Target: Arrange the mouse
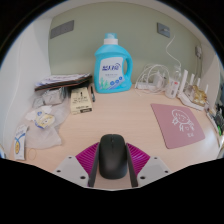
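Observation:
A black computer mouse (112,154) sits between my gripper's (112,168) two fingers, its nose pointing away from me. Both magenta pads (87,155) press against its sides, so the fingers are shut on it. The mouse seems held just above the pale wooden table (110,115). A pink mouse pad (182,122) with a white line drawing lies on the table ahead and to the right of the fingers.
A blue detergent bottle (113,64) stands at the back of the table. To the left lie a small box (81,99), papers and bagged items (42,118). White cables and a white router (170,80) sit at the back right.

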`<state>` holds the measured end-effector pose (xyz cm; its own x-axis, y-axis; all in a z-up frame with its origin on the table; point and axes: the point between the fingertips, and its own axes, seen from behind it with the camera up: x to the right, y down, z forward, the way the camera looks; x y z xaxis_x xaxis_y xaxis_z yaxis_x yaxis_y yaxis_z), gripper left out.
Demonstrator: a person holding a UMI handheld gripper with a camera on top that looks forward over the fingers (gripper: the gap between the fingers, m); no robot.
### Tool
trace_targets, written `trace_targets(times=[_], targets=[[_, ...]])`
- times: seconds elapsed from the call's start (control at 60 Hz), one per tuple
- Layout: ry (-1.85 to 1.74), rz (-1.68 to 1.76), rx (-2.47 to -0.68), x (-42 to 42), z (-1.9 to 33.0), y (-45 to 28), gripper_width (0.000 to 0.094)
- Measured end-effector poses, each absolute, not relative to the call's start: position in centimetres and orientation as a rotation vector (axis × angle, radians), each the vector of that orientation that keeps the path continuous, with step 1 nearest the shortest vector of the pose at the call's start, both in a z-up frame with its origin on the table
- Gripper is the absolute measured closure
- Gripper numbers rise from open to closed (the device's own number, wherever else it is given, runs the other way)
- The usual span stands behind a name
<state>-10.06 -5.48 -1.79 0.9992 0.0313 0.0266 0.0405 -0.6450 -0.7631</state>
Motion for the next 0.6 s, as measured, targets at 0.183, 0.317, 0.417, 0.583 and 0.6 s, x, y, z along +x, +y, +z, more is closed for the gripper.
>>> trace_targets(times=[0.183, 0.317, 0.417, 0.583, 0.6], targets=[[-0.133, 0.013, -2.293, -10.5, -1.8, -5.4, 0.0567], [-0.203, 0.081, -2.221, -10.2, 2.7, -4.6, 0.0587], [-0.205, 0.16, -2.08, -8.5, 10.7, -2.6, 0.0588], [-0.102, 0.148, -1.982, 2.1, 17.6, 2.1, 0.0589], [-0.092, 0.139, -1.988, 3.4, 17.4, 2.5, 0.0588]])
